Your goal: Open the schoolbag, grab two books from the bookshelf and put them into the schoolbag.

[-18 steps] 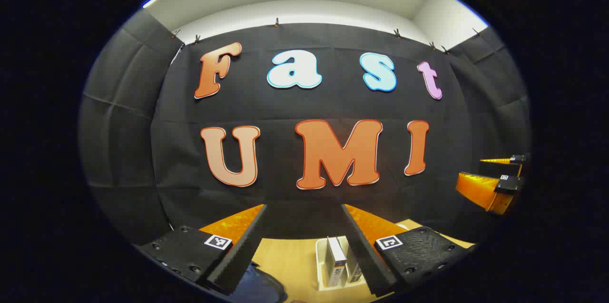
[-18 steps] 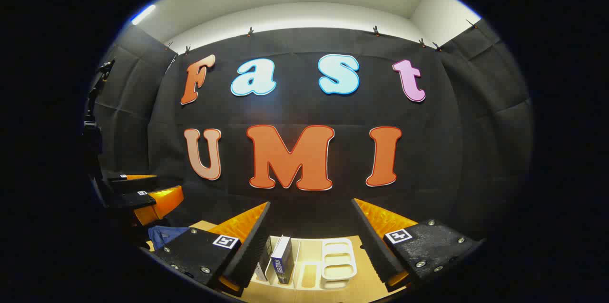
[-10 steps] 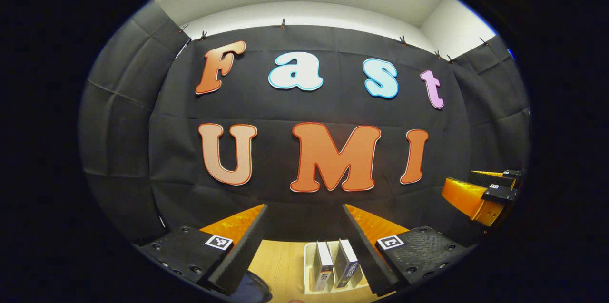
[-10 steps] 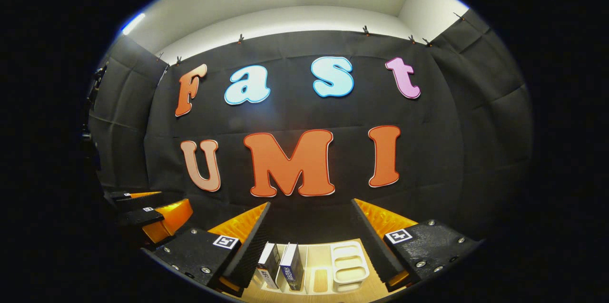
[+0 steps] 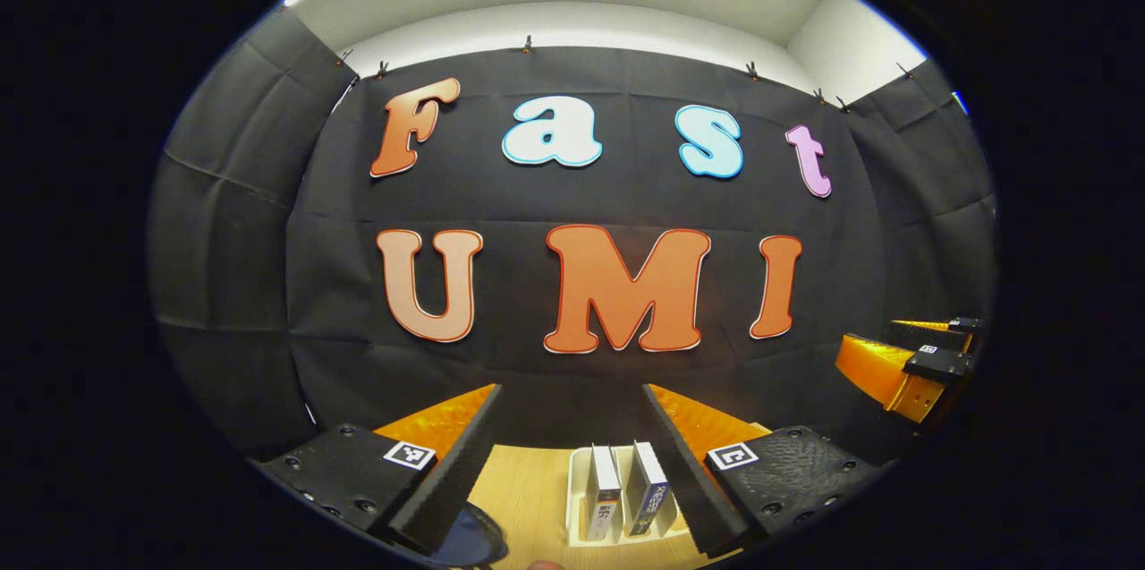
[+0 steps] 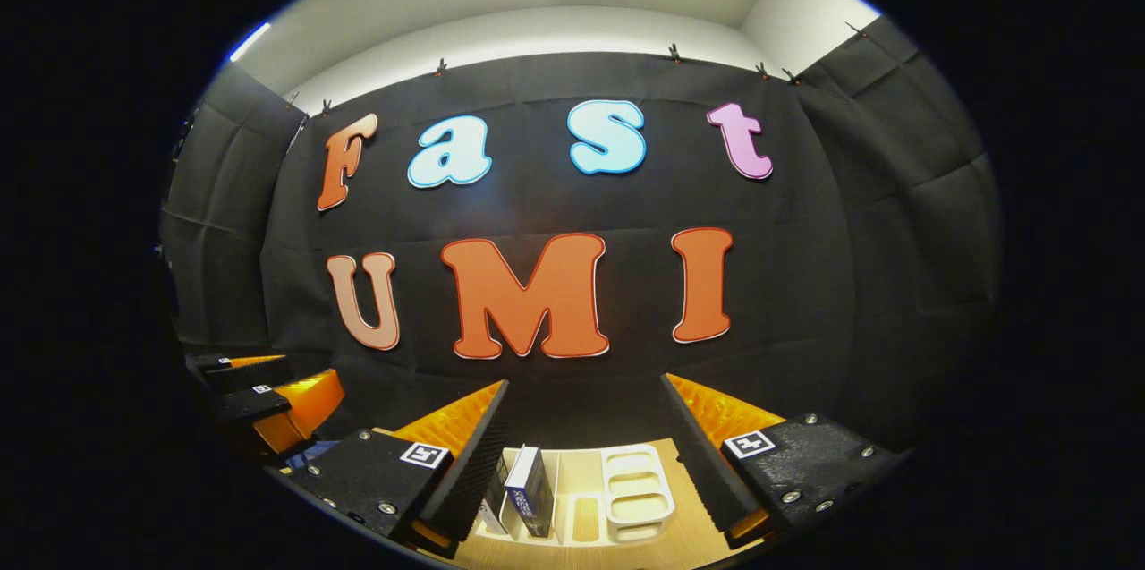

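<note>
Books upright; both grippers (empty) spread wide.

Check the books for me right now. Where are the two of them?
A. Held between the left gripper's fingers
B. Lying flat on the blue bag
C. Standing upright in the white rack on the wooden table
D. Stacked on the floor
C: in the left gripper view both books stand upright side by side in the white rack on the wooden table, and the open left gripper holds nothing.
</note>
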{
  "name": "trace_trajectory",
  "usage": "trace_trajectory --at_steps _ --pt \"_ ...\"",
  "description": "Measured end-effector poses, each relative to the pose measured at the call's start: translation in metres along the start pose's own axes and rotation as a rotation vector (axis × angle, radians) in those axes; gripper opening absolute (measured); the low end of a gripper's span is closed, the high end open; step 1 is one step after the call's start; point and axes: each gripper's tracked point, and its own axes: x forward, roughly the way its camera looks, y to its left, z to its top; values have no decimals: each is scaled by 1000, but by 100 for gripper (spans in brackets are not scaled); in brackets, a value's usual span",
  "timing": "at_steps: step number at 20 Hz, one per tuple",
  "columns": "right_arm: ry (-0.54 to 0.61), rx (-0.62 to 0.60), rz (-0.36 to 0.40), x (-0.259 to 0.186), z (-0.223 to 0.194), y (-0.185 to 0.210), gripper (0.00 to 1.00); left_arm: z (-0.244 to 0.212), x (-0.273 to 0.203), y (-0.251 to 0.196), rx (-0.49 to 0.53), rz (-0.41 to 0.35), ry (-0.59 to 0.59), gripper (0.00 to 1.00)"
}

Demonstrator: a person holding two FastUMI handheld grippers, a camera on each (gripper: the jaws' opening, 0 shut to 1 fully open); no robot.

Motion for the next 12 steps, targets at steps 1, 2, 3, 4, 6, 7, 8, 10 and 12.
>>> trace_trajectory --at_steps 1,2,3,4,6,7,8,10,12 --pt "-4 1 7 -1 1 1 95 1 -1 -3 1 -4 -2 94" --pt "-9 -1 10 -2 2 2 100 1 -2 -5 2 -8 -3 93" --pt "-12 -3 13 -2 3 2 100 2 -3 -6 3 -11 -3 93" --pt "-12 -4 16 -3 3 2 100 0 -4 -5 1 -11 -2 93" --pt "-8 -8 14 -4 1 3 95 -2 -6 -6 -4 -12 4 93" --pt "-4 -11 14 -6 0 3 95 -2 -6 -6 -8 -12 7 93" --pt "0 -14 15 -6 -1 3 95 -2 -6 -6 -9 -11 7 93" --pt "2 -14 19 -6 -1 4 95 -2 -7 -4 -7 -9 4 94" --pt "-4 -19 18 -6 1 5 95 1 -8 -2 -6 -3 -7 94"
